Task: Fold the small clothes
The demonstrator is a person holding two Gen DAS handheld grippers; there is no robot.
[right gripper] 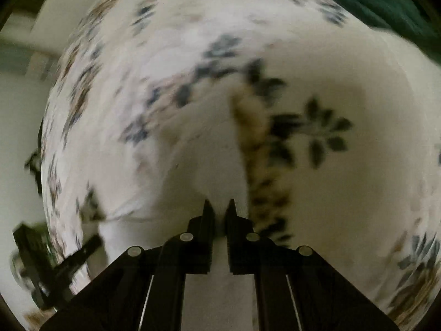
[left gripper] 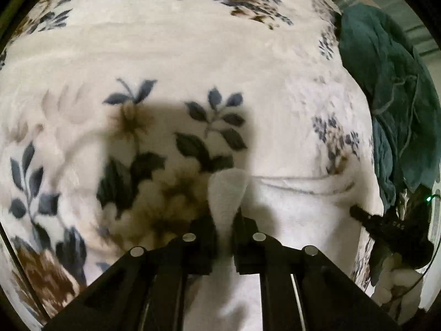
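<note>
A small white garment [left gripper: 297, 209] lies on a floral blanket [left gripper: 165, 55]. My left gripper [left gripper: 224, 218] is shut on a bunched edge of the white garment [left gripper: 227, 190], which sticks up between its fingers. My right gripper [right gripper: 220, 209] has its fingers close together with a narrow gap over the white garment [right gripper: 198, 171]; the view is blurred and I cannot tell whether cloth is pinched. The right gripper also shows at the right edge of the left wrist view [left gripper: 386, 226], at the garment's far side. The left gripper shows at the lower left of the right wrist view [right gripper: 55, 264].
A dark teal cloth [left gripper: 386, 88] is heaped on the right side of the blanket, and shows at the top right of the right wrist view [right gripper: 386, 2]. The blanket's edge and a pale wall [right gripper: 22, 110] lie to the left in the right wrist view.
</note>
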